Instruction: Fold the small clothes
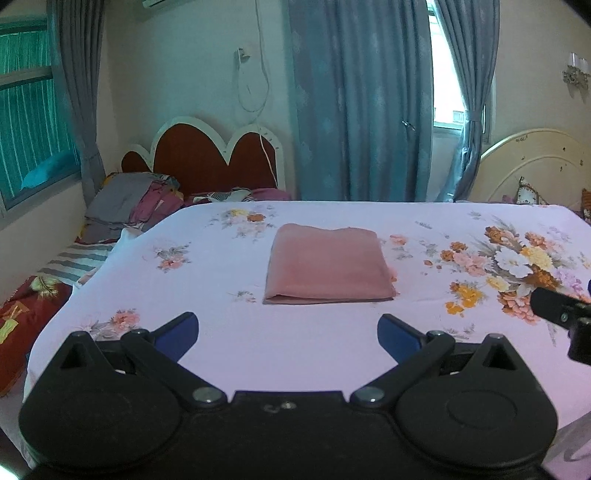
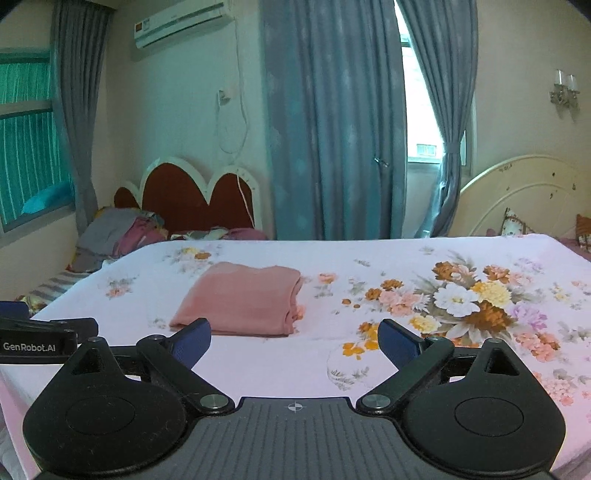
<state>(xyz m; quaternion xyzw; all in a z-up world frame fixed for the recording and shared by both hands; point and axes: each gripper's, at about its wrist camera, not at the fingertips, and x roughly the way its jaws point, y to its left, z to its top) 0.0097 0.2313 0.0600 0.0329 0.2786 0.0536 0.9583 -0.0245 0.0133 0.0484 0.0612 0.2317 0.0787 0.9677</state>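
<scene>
With both the left gripper (image 1: 288, 334) and right gripper (image 2: 294, 341) held open and empty, the folded pink garment (image 1: 327, 264) is judged finished; edges should be squared on the floral bedsheet (image 1: 221, 332) if adjusted.

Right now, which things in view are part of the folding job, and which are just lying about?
Job:
- pink cloth, already folded flat on the floral sheet
- left gripper, open, empty
- right gripper, open, empty

Lying about:
- pile of clothes by the red headboard
- curtains
- air conditioner
- wall lamp
</scene>
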